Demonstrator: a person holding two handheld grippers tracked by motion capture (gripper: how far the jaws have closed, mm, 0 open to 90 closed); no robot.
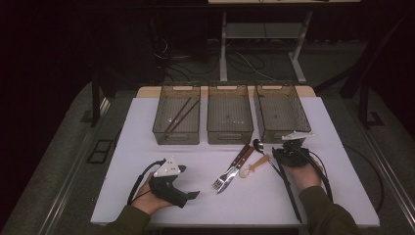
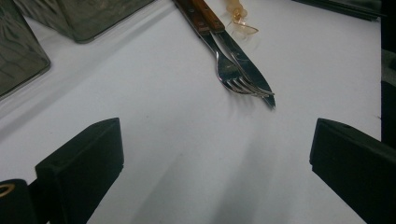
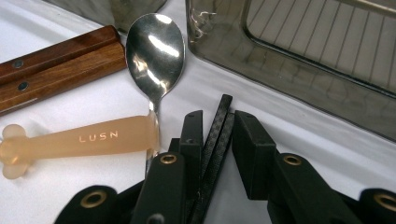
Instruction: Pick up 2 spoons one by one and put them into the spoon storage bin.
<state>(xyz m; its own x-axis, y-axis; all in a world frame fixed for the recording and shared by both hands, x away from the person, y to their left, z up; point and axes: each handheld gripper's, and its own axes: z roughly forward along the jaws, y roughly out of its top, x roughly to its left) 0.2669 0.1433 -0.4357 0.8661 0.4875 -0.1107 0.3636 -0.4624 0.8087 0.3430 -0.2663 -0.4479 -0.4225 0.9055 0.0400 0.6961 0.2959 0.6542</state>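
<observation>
My right gripper (image 1: 286, 152) (image 3: 219, 140) lies on the white table (image 1: 147, 161) in front of the right bin (image 1: 262, 115). Its jaws stand narrowly open on either side of a pair of black chopsticks (image 3: 219, 130), the pads close to them but not clearly pressing. The chopsticks (image 1: 292, 196) trail back toward the front edge under the person's right hand. My left gripper (image 1: 192, 182) (image 2: 215, 163) rests at the front left, open and empty, facing a fork (image 2: 236, 81) and knife (image 2: 252, 70).
A metal spoon (image 3: 156, 51), an orange translucent handle marked LUSN (image 3: 84, 140) and two wooden handles (image 3: 56, 65) lie just left of my right jaws. Three grey bins line the back; the left bin (image 1: 176, 139) holds brown chopsticks (image 1: 178, 115), with the middle bin (image 1: 230, 139) beside it.
</observation>
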